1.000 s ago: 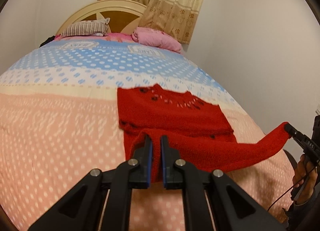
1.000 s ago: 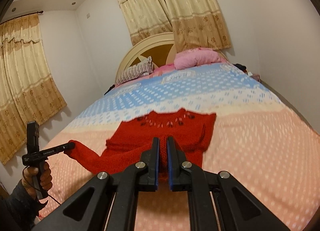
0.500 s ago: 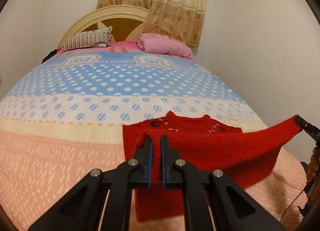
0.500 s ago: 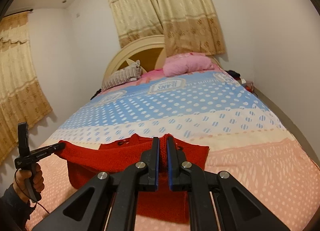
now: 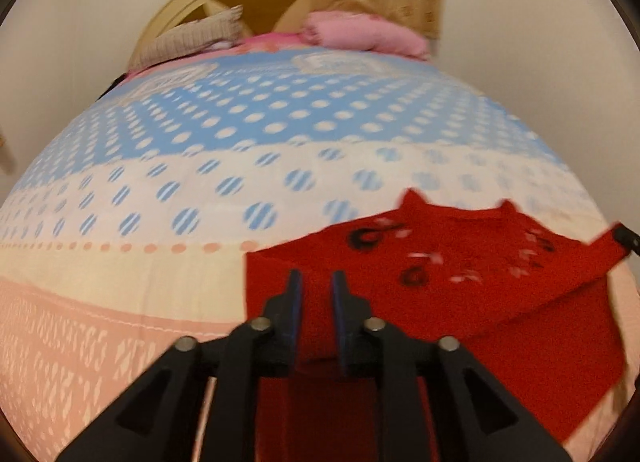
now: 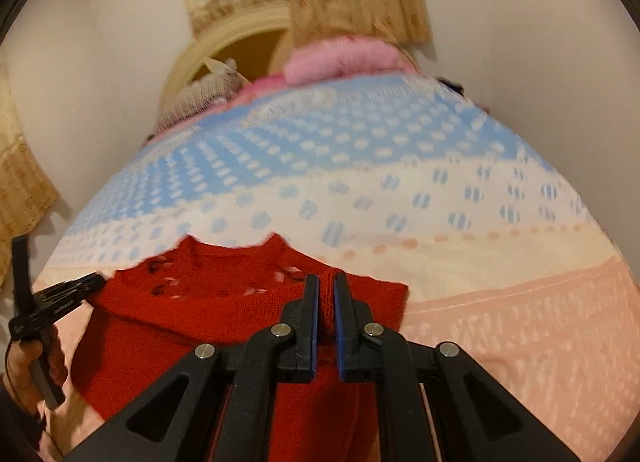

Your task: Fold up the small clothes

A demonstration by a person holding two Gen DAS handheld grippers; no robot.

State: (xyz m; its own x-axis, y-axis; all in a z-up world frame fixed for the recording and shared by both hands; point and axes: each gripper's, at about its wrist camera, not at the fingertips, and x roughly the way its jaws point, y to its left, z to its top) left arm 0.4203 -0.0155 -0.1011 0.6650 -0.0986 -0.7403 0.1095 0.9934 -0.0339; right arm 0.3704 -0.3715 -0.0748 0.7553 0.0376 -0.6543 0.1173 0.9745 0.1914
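Since the red sweater (image 5: pixel 472 302) is a soft, limp, light knit, it is best pinched at edges or corners, as is done now: each hand-held gripper, left (image 5: pixel 316 294) and right (image 6: pixel 326 298), is clamped on a fold. Beyond, it drapes onto the dotted bed (image 5: pixel 200 189).

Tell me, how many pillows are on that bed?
2, both at the headboard: a striped pillow on the left, a pink pillow on the right. Others may be hidden behind them.
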